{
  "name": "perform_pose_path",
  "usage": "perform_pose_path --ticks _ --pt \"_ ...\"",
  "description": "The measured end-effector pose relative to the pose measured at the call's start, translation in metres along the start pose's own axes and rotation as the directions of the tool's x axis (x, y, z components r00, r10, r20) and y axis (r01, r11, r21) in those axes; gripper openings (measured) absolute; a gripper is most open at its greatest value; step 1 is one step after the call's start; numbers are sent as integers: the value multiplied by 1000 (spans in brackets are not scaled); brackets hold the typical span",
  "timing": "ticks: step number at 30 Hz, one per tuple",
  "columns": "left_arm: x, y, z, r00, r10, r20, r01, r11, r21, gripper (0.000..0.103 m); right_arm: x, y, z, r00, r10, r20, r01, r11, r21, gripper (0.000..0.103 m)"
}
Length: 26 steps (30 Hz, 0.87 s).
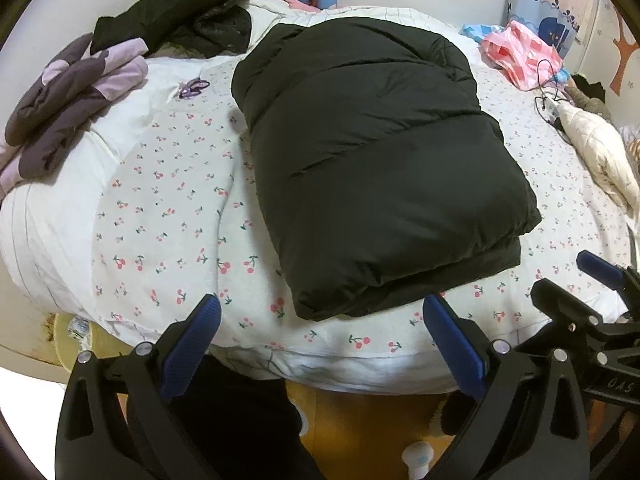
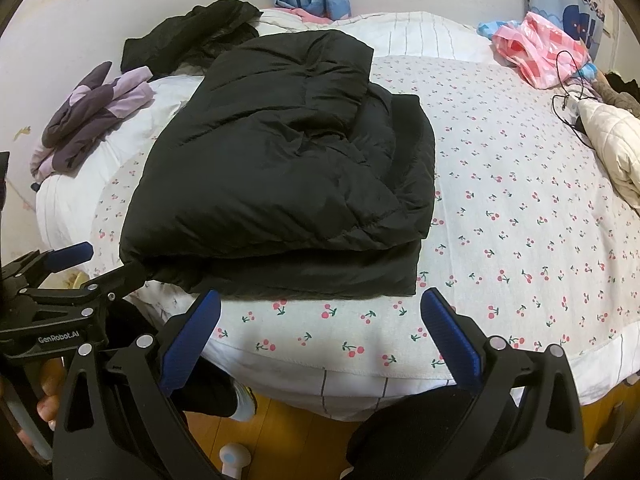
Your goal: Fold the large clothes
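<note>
While folded, black puffer jacket [image 1: 376, 168] seemingly lumpy

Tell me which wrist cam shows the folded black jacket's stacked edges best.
Right wrist: the folded black jacket shows its layered near and right edges, top layer stepped back from the lower one. Left wrist sees the jacket mostly from above, with layers visible only at the near corner.

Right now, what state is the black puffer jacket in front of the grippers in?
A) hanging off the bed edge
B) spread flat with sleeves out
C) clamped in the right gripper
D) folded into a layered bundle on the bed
D: the black puffer jacket lies doubled over in stacked layers on the cherry-print bed cover, with the left gripper and the right gripper both open and empty.
</note>
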<state>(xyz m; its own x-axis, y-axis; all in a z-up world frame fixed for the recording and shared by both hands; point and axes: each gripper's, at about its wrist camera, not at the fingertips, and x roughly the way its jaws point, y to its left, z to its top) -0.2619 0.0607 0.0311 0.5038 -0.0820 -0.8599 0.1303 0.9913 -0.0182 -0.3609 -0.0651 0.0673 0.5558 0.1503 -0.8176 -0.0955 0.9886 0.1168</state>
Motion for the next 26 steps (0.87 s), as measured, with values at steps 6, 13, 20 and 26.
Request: perform_pose_path --ticks 6,13,20,26 --pt "-1 2 0 1000 -25 -12 25 1000 -16 97 -1 3 0 1000 0 2 0 1000 -2 97" --pt "-10 4 -4 997 -62 44 63 997 -39 97 -3 5 0 1000 0 6 0 1000 -2 97" --pt "-15 -3 -5 999 6 51 -6 1000 3 97 -13 10 -2 1000 -4 24 4 1000 -5 97" --pt "-17 -3 -8 998 28 50 -29 1000 5 97 -18 12 -5 999 -6 31 7 1000 -5 97"
